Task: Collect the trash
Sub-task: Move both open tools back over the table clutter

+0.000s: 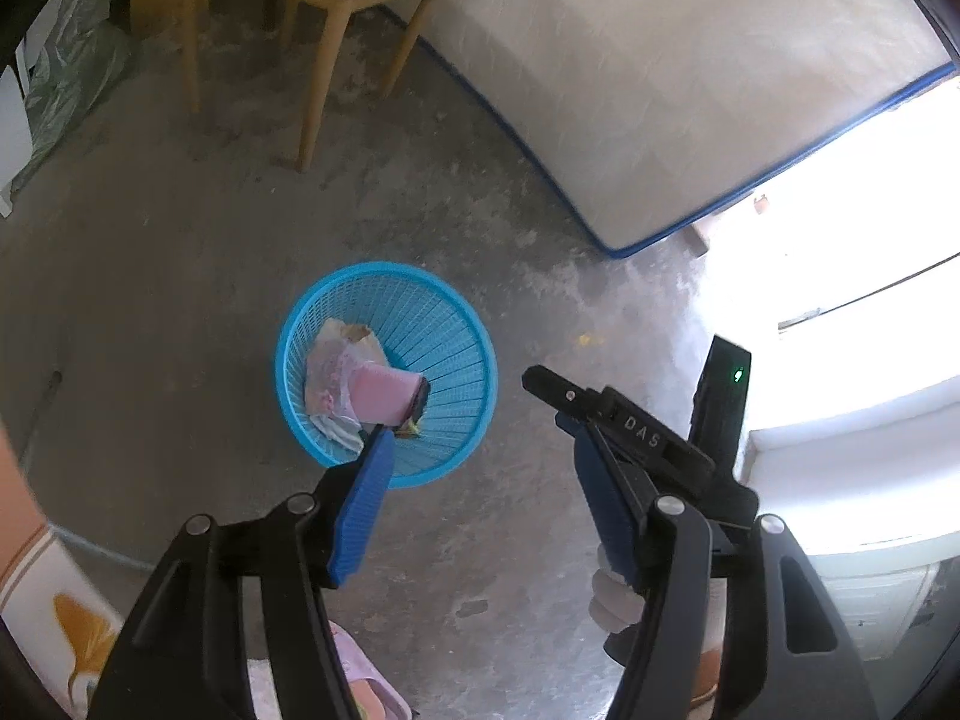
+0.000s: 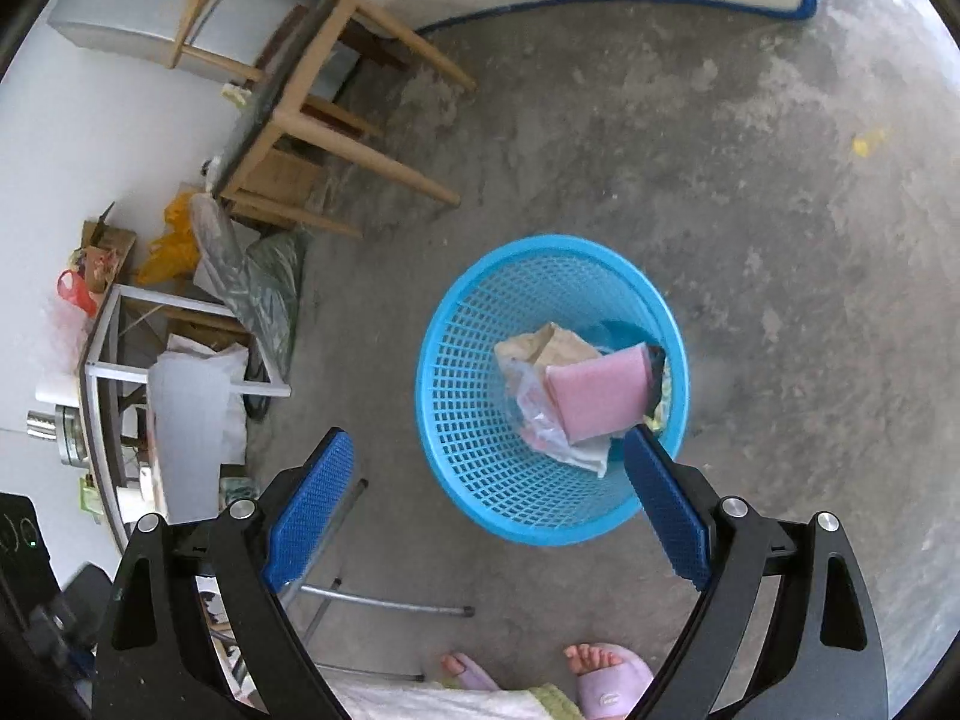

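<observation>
Dropping trash into the blue basket (image 2: 480, 480): a pink carton (image 2: 600, 396) is seen lying inside on crumpled wrappers (image 2: 558, 348), with both grippers spread and nothing held.

From the left, clutter is piled along the wall under a metal-framed table (image 2: 180, 384), and a wooden chair (image 2: 312, 120) stands beyond it; little room is offered there. The left gripper (image 1: 474, 438) is held above the basket with jaws parted and nothing between its pads, the carton judged to have been let go already. The right gripper (image 2: 486, 450) is likewise wide apart and empty, its right finger overlapping the basket rim. Further right, bare concrete floor (image 2: 780, 240) lies open up to the mattress edge (image 1: 660, 120); a small yellow scrap (image 2: 867, 141) is judged the likely next pick, calling for a reach well clear of the basket.
</observation>
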